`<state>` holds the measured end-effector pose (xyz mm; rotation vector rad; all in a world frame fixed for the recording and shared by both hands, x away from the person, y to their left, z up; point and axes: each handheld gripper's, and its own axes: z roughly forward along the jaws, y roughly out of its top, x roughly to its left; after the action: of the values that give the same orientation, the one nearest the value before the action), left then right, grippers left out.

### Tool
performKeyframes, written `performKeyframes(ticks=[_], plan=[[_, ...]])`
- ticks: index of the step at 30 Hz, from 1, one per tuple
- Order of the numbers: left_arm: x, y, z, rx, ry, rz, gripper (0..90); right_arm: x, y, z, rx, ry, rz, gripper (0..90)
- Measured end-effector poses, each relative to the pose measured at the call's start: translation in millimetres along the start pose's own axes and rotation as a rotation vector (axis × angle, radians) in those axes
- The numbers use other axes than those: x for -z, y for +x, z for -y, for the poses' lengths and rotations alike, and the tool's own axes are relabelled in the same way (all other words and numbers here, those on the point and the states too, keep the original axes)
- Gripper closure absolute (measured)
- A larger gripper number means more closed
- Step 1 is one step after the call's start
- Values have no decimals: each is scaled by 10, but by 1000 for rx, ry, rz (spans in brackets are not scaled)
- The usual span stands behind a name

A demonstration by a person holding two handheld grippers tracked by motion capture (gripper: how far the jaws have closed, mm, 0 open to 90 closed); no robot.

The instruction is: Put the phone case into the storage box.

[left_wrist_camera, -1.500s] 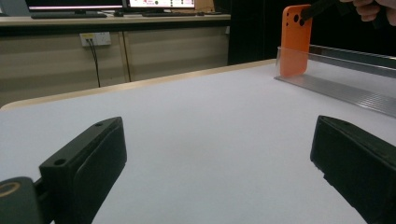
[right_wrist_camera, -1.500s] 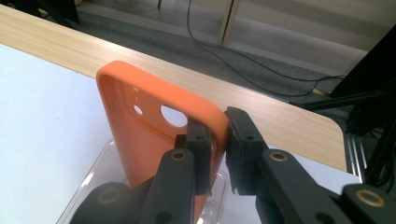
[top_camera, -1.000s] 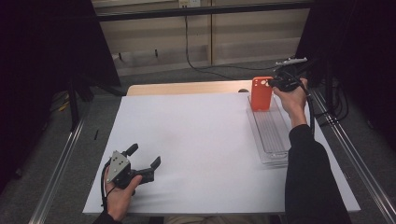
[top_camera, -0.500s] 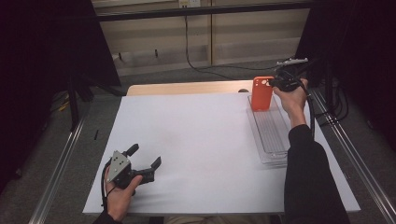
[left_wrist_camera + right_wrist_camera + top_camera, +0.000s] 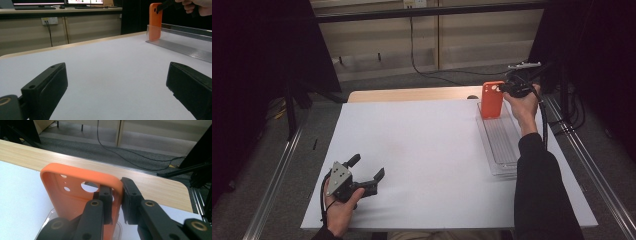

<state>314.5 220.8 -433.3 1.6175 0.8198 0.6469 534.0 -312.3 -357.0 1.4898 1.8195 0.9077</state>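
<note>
One clear plastic tray [image 5: 502, 150] holds one orange phone case [image 5: 492, 99] upright, its rim clamped by the right gripper [image 5: 117, 202]; the left gripper [image 5: 368, 170] gapes empty.

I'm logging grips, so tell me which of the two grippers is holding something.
The right gripper, at the far right of the table: its jaws pinch the edge of the orange phone case. The left gripper sits open with nothing between its jaws.

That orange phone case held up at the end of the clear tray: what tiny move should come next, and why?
Probably a short lift straight up. The right gripper is shut on the side wall of the orange phone case, which stands upright with its lower end inside the far end of the clear tray. Rising first would clear the tray's wall. The left gripper rests open on the white sheet.
</note>
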Motion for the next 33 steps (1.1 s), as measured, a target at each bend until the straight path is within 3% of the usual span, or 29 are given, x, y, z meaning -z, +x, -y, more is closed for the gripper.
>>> performKeyframes(ticks=[21, 33], plan=[[1, 10, -3, -7, -3, 3, 35, 19, -10, 4, -9, -5, -7, 763], [3, 7, -3, -8, -1, 5, 35, 24, -28, 21, -35, -7, -2, 683]])
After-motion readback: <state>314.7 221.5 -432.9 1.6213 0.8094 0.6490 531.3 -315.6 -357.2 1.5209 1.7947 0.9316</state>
